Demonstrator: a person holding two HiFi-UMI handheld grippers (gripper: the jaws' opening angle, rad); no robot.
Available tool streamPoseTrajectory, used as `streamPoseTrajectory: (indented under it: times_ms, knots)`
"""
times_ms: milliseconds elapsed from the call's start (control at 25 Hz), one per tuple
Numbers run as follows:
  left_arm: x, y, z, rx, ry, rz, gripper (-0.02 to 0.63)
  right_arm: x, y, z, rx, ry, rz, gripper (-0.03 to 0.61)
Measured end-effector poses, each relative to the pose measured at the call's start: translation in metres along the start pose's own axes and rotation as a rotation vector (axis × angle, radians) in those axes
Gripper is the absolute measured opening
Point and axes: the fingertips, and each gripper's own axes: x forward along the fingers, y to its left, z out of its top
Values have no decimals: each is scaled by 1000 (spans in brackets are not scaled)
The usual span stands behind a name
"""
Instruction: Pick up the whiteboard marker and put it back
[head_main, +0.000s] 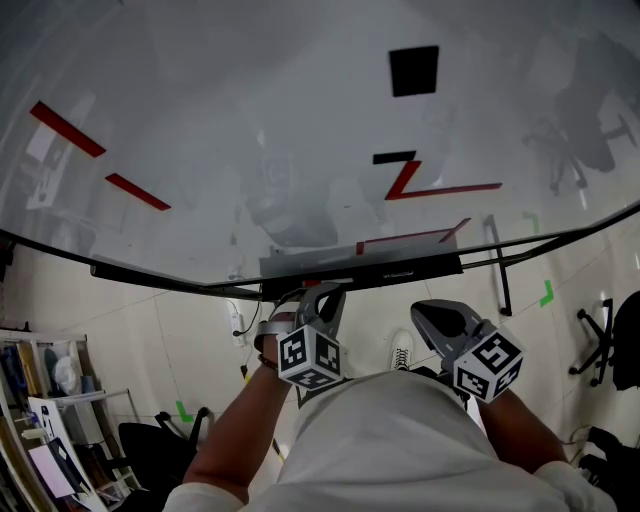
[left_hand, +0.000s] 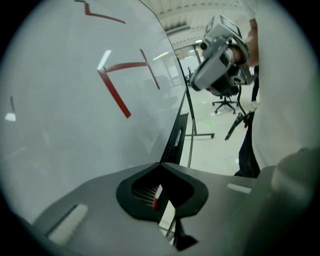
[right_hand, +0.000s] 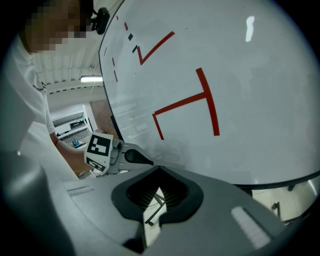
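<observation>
A large whiteboard (head_main: 250, 120) with red strokes fills the head view, and a dark pen tray (head_main: 400, 266) runs along its lower edge. I cannot make out a marker for certain; a thin reddish strip (head_main: 318, 283) lies at the tray's front lip. My left gripper (head_main: 325, 292) is held just under the tray with its jaws shut and tips touching (left_hand: 161, 164). A small red-and-white sliver (left_hand: 156, 200) shows through the slot behind them. My right gripper (head_main: 428, 310) hangs beside it, a little lower. It is also shut and holds nothing (right_hand: 160, 167).
A black square (head_main: 413, 70) and a smaller black piece (head_main: 393, 157) stick to the board. The board's stand leg (head_main: 500, 270) reaches the tiled floor at right. Office chairs (head_main: 610, 340) stand at right, shelves (head_main: 40, 400) at lower left, and green tape marks (head_main: 546, 293) dot the floor.
</observation>
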Motion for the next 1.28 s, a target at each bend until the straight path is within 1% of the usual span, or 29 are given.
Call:
streamPoseTrajectory:
  times_ms: [240,360,440,560,600,640,800,960,1120,1280]
  knots:
    - [-25,4,19,-301,-145,-29,17,0,1,0,9,-6,2,2]
    - [-34,9,25,-406,-215,-42,17,0,2,2,3,-8,4,2]
    - [-40,10,30,-489,-277,-75,17,1,3,1,2,-8,6,2]
    - [-51,10,39,-672,-387,-146,17,1,5,2,-3,-9,9,2]
    - [-54,11,41,-710,-414,-156,17,1,5,2,-1,-8,10,2]
    - [-57,12,42,-726,-430,-156,17,1,5,1,0,-8,11,2]
    - [-64,12,43,-734,-449,-143,17,0,7,2,-1,-9,12,2]
    - [-77,10,46,-790,-495,-156,17,-1,10,5,-9,-16,13,2]
    - [-87,1,44,-814,-492,-158,17,-2,12,7,-15,-26,13,2]
    - [-90,1,38,-811,-486,-150,17,-1,12,8,-19,-27,7,2]
